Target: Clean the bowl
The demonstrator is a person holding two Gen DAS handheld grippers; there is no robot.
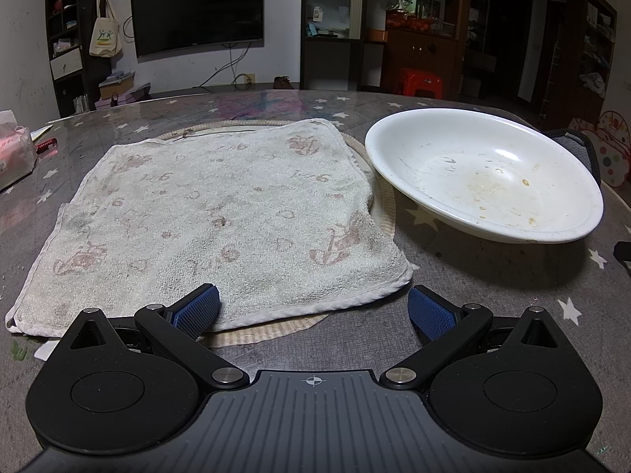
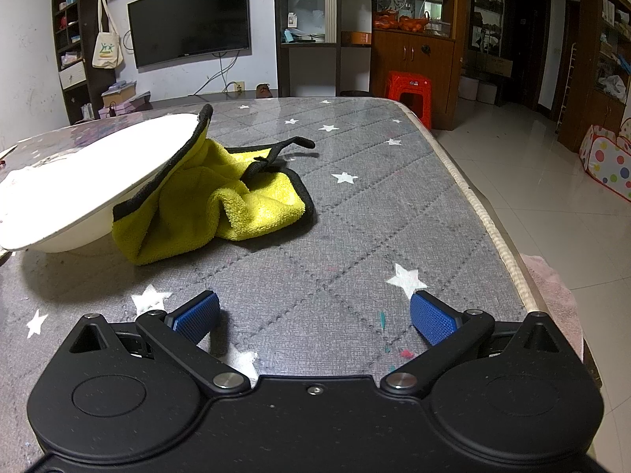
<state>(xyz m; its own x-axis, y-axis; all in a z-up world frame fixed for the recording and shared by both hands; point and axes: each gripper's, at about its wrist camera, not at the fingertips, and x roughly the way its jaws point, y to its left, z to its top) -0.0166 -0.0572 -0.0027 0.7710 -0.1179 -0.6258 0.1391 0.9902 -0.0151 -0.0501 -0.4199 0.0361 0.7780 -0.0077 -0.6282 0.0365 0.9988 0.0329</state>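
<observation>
We see the grey, star-printed table [image 2: 355, 213] under a clear glossy cover in both views, in a living room with a wall-mounted television [image 2: 189, 19], dark shelving, a hanging tote bag [image 2: 107, 49], a red plastic stool [image 2: 410, 86] and a pale tiled floor [image 2: 532, 181] to the right.

Only the left wrist view shows the worn, stained white towel [image 1: 221, 216] spread flat over a round woven mat [image 1: 276, 329], and the inside of the white bowl [image 1: 485, 181], which stands just right of the towel with yellowish food residue and smears on its bottom. A tissue pack [image 1: 14, 153] lies at the far left.

Only the right wrist view shows the crumpled yellow cloth [image 2: 221, 205] with black edging, which touches the bowl's [image 2: 94, 173] right rim and leans up against it. There the bowl appears from the side only, at the left.

The left gripper [image 1: 313, 309] hovers at the towel's near edge, its 2 blue pads spread wide and holding nothing. The right gripper [image 2: 315, 313] is over bare table, well apart from the cloth, its 2 pads likewise spread and empty.
</observation>
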